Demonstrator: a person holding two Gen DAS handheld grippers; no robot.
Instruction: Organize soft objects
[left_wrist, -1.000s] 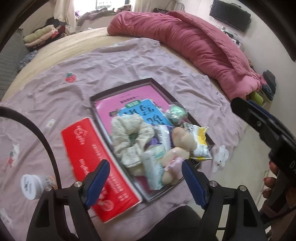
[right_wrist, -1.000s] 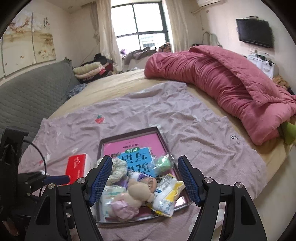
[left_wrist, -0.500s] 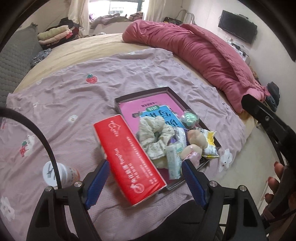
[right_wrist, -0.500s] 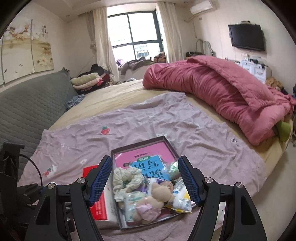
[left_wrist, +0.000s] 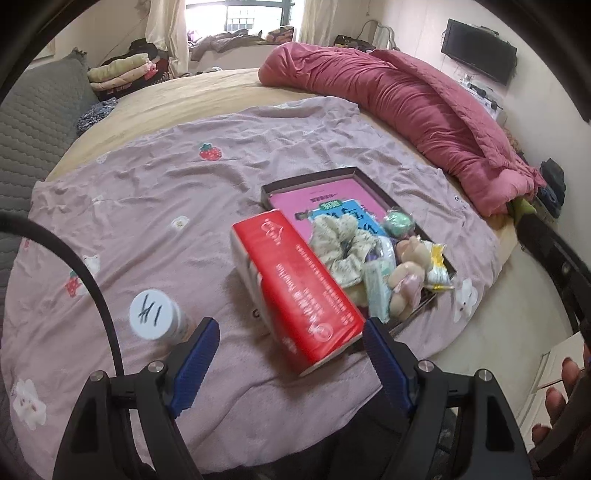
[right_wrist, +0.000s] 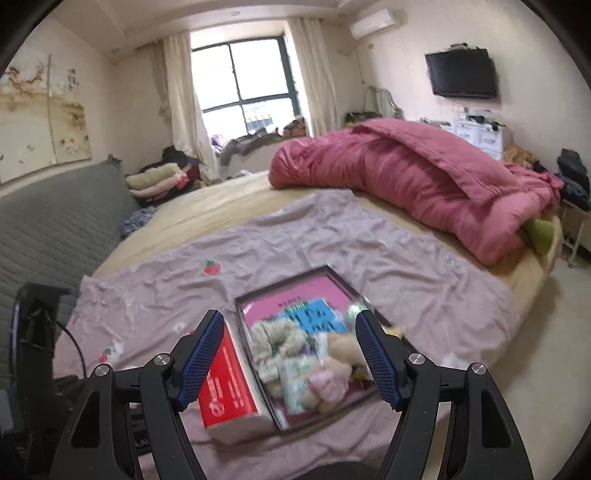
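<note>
We look down from the left wrist onto a wide bed spread with a wrinkled mauve sheet printed with strawberries (left_wrist: 184, 206), a rumpled rose-pink quilt (left_wrist: 406, 107) heaped along its far right side. Near the bed's front edge lies a shallow dark rectangular tray (left_wrist: 325, 177) with a pink booklet in its bottom. Piled in its near half are the soft things: a cream floral fabric scrunchie (left_wrist: 341, 245), a small beige plush doll in pink (left_wrist: 406, 273), a pale green tissue packet (left_wrist: 376, 291), a mint-green round pouch (left_wrist: 399, 223) and a yellow-and-white snack packet (left_wrist: 437, 271). A red rectangular tissue pack (left_wrist: 299, 284) lies just beside the tray's left wall. Further left a white-capped small bottle (left_wrist: 155, 314) stands on the sheet. Our left gripper (left_wrist: 290, 349) hangs above the bed's edge, its blue pads spread wide with nothing between them.

From the right wrist we see the same bed, a window behind and a grey quilted sofa (right_wrist: 51, 229) to the left. Tray (right_wrist: 284, 284) and contents are blurred. Our right gripper (right_wrist: 290, 356) is likewise wide apart and empty, above the tray's near end.
</note>
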